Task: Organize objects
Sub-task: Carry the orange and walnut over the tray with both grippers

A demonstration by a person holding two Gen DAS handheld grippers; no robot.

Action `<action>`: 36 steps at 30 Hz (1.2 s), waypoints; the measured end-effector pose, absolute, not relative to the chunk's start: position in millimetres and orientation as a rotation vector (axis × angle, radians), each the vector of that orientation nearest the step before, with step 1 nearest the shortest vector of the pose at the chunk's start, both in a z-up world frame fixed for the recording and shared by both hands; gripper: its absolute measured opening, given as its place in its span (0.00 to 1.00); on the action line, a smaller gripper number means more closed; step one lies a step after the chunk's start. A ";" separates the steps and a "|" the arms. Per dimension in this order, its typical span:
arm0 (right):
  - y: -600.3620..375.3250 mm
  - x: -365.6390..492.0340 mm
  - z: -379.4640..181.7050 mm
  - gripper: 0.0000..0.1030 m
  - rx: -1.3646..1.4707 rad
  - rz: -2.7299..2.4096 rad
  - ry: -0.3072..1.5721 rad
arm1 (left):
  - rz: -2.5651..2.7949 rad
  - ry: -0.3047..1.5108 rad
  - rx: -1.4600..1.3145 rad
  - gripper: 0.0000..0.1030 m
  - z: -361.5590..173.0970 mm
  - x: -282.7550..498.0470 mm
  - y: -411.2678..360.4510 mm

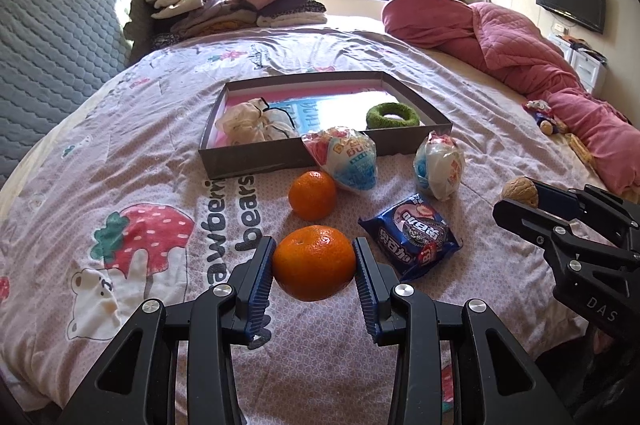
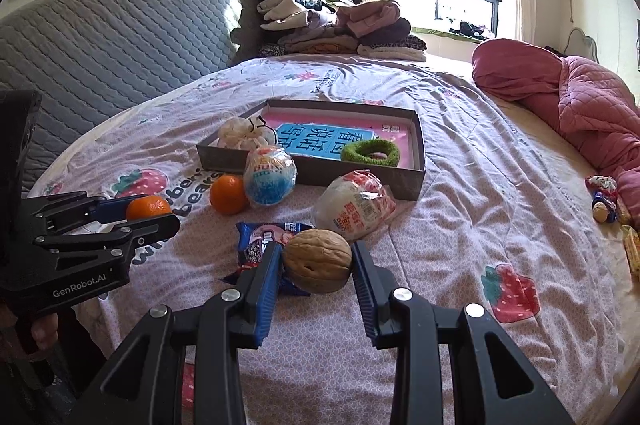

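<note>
- Our left gripper [image 1: 314, 261] has its blue ribbed pads clamped on a round orange tangerine [image 1: 314, 262], held clear of the bedspread.
- Our right gripper [image 2: 317, 263] is clamped the same way on a wrinkled brown walnut [image 2: 318, 260], also off the bed.
- We see a second orange tangerine [image 1: 312, 194] lying on the pink strawberry-print bedspread [image 1: 132, 185], just in front of the shallow grey cardboard box [image 1: 256, 158].
- A blue foil biscuit packet [image 1: 412, 235] lies near it, to the right in the left wrist view.
- Two clear plastic-wrapped round snacks stand near the box: one [image 1: 346, 157] leans on its front wall, the other [image 1: 440, 165] sits just off its right corner.
- Inside the box we see a fuzzy green ring [image 1: 393, 115], a cream drawstring pouch [image 1: 256, 123] and a pink-and-blue booklet [image 2: 340, 139].
</note>
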State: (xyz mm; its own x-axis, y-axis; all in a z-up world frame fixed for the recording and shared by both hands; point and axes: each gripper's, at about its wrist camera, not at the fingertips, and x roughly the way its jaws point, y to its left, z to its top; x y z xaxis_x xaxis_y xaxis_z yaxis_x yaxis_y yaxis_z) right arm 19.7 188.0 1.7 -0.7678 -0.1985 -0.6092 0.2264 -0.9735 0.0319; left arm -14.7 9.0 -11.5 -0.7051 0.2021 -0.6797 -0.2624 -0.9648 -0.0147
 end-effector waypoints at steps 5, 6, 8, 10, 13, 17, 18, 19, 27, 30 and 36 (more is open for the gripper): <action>184.8 22.8 11.3 0.35 0.905 -2.765 0.061 | 2.713 0.115 -1.024 0.39 -1.1 -12.5 9.0; 184.4 23.1 13.4 0.35 0.894 -2.770 0.060 | 2.717 0.116 -1.016 0.39 1.1 -12.1 9.4; 182.7 23.5 17.9 0.35 0.872 -2.778 0.059 | 2.726 0.118 -0.997 0.39 6.5 -12.3 10.0; 182.0 22.7 20.7 0.35 0.857 -2.778 0.052 | 2.737 0.124 -0.980 0.39 11.2 -12.8 10.7; 180.9 19.5 25.3 0.35 0.839 -2.781 0.050 | 2.744 0.122 -0.965 0.39 16.8 -15.6 11.4; 180.3 13.6 31.4 0.35 0.808 -2.786 0.043 | 2.751 0.115 -0.959 0.39 21.2 -22.5 10.5; 180.6 10.8 33.4 0.35 0.803 -2.787 0.044 | 2.754 0.112 -0.957 0.39 22.0 -24.4 9.7; 181.1 9.2 35.0 0.35 0.797 -2.790 0.044 | 2.758 0.109 -0.956 0.39 22.5 -25.7 9.1; 180.8 -9.6 46.8 0.35 0.757 -2.796 0.064 | 2.769 0.110 -0.948 0.39 29.8 -43.6 2.2; 177.8 -17.3 50.2 0.35 0.748 -2.792 0.083 | 2.778 0.116 -0.935 0.39 35.1 -53.5 1.1; 174.9 -32.6 57.0 0.35 0.724 -2.791 0.105 | 2.786 0.103 -0.926 0.39 42.3 -75.9 -1.3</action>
State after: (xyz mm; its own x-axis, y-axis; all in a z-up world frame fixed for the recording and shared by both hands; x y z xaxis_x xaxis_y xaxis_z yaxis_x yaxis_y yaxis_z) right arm -32.6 174.9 57.0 -0.8435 -0.2275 -0.4865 0.2633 -0.9647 -0.0053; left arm -75.9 -1.3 42.3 -0.7825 0.1702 -0.5989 -0.2140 -0.9768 0.0020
